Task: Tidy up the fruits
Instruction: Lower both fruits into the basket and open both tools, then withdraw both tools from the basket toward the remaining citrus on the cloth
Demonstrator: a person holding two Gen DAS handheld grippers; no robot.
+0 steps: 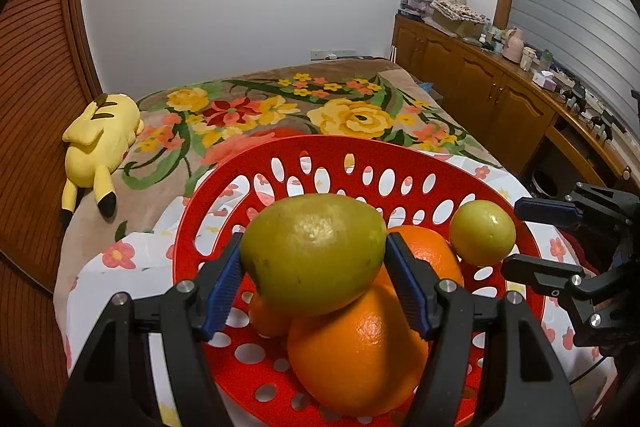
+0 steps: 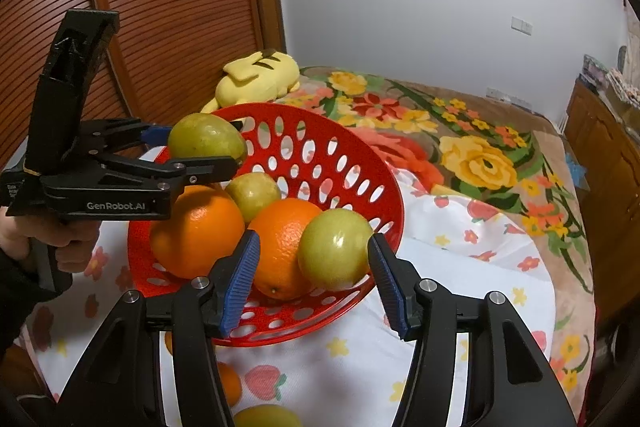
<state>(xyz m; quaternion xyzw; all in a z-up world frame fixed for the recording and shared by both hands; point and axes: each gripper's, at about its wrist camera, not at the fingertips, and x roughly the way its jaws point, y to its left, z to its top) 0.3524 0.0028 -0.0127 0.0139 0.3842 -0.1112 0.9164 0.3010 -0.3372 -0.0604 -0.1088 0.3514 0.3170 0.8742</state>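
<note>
- Right gripper (image 2: 314, 277): jaws apart, pads clear of the round green fruit (image 2: 335, 249) that sits between them against the near rim of the red basket (image 2: 360, 163); released.
- Two oranges (image 2: 282, 247) and a smaller green fruit (image 2: 253, 191) lie farther in, toward the left.
- Left gripper (image 1: 314, 281): clamped on the large green fruit (image 1: 314, 255), long axis across the jaws, held above the pile; the drop is judged straight down.
- Plush toy (image 2: 258, 77): on the bed beyond.
</note>
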